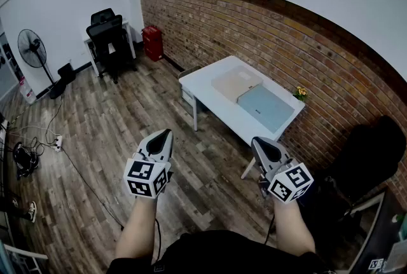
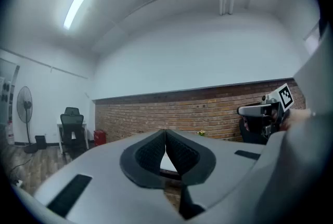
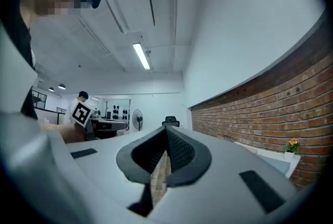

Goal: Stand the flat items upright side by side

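Observation:
Two flat items lie on a white table (image 1: 210, 83) by the brick wall: a beige one (image 1: 236, 83) and a pale blue one (image 1: 266, 107) beside it, both lying flat. My left gripper (image 1: 165, 133) and right gripper (image 1: 257, 142) hang over the wooden floor, well short of the table. Both are shut with nothing between the jaws. In the left gripper view the tips (image 2: 165, 132) meet, with the table edge showing behind them. The tips (image 3: 166, 130) also meet in the right gripper view, where the table corner (image 3: 278, 161) shows at the right.
A small pot of yellow flowers (image 1: 301, 93) stands at the table's far corner. A black chair (image 1: 372, 149) is at the right. A desk with an office chair (image 1: 109, 37), a red cabinet (image 1: 152, 42), a standing fan (image 1: 33, 50) and floor cables (image 1: 38, 142) lie to the left.

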